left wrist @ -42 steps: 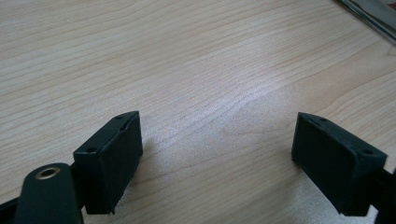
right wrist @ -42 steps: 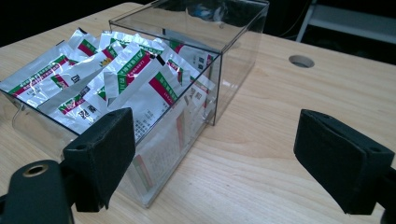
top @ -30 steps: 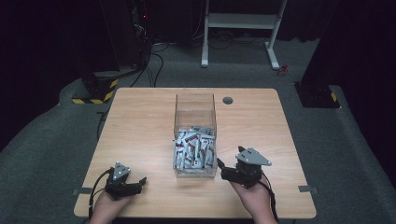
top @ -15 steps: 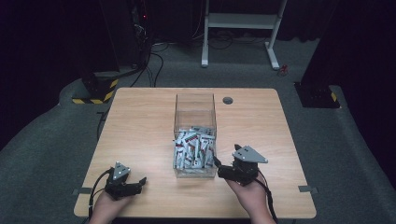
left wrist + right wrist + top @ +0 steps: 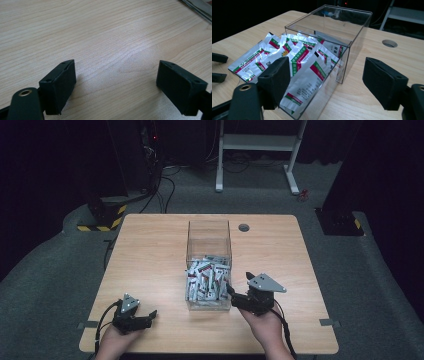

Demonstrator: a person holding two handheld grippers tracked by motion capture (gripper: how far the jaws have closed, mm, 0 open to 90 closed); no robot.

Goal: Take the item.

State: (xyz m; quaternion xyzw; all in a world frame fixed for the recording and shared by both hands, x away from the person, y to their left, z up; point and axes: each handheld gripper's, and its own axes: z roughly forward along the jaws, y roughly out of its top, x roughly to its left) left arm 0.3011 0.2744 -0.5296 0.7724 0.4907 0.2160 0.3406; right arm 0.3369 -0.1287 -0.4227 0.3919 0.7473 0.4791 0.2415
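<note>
A clear plastic box (image 5: 209,232) stands mid-table, with several silver sachets (image 5: 207,280) printed red and green heaped in its near end. My right gripper (image 5: 231,294) sits by the box's near right corner, pointing at it. In the right gripper view the gripper (image 5: 329,80) is open; its jaws have just been closing. The box wall (image 5: 352,30) and sachets (image 5: 299,62) lie between them, unpressed. My left gripper (image 5: 150,316) rests low at the front left. It (image 5: 122,85) is open over bare wood.
The wooden table (image 5: 150,250) has a round cable hole (image 5: 244,227) behind the box. The left gripper (image 5: 218,67) appears at the far left of the right gripper view. Dark floor, cables and a white stand leg (image 5: 292,175) lie beyond the table.
The right gripper has edged slightly left toward the box corner. The left hand and gripper have stayed put.
</note>
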